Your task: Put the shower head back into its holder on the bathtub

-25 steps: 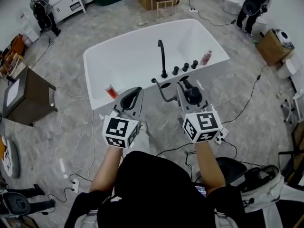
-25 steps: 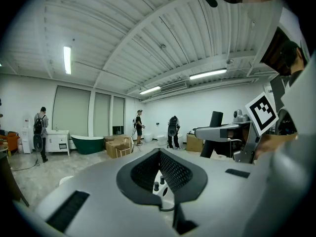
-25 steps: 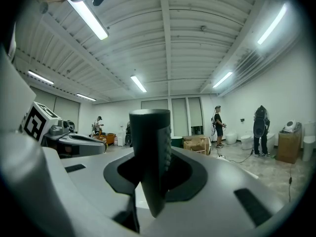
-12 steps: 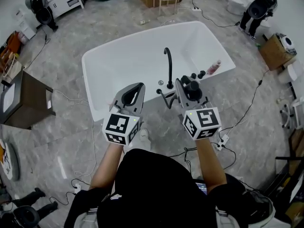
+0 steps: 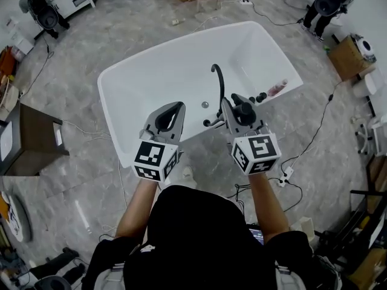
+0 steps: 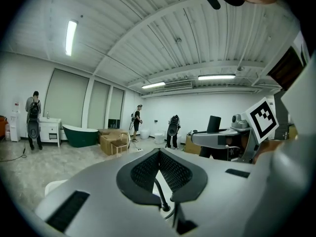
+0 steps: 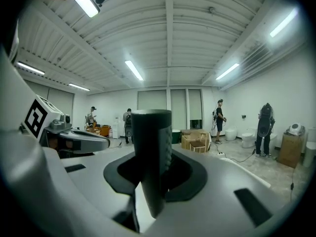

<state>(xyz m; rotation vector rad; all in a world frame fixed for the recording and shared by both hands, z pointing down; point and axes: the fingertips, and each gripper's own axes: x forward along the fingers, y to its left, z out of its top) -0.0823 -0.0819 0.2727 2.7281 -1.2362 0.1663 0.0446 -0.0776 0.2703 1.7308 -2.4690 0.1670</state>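
Got the shower head [image 7: 151,147] clamped upright in the right gripper [image 5: 239,106], jaws partway apart and pressing on its black body. Holding it over the near rim of the tub [image 5: 151,83], just right of the faucet [image 5: 219,80]. Can see a black hose [image 5: 211,124] curling off below it. Got the left gripper [image 6: 159,153] alongside, jaws pinched together at the tips, nothing in them. Spotted a pink bottle [image 5: 278,88] further right on the rim.
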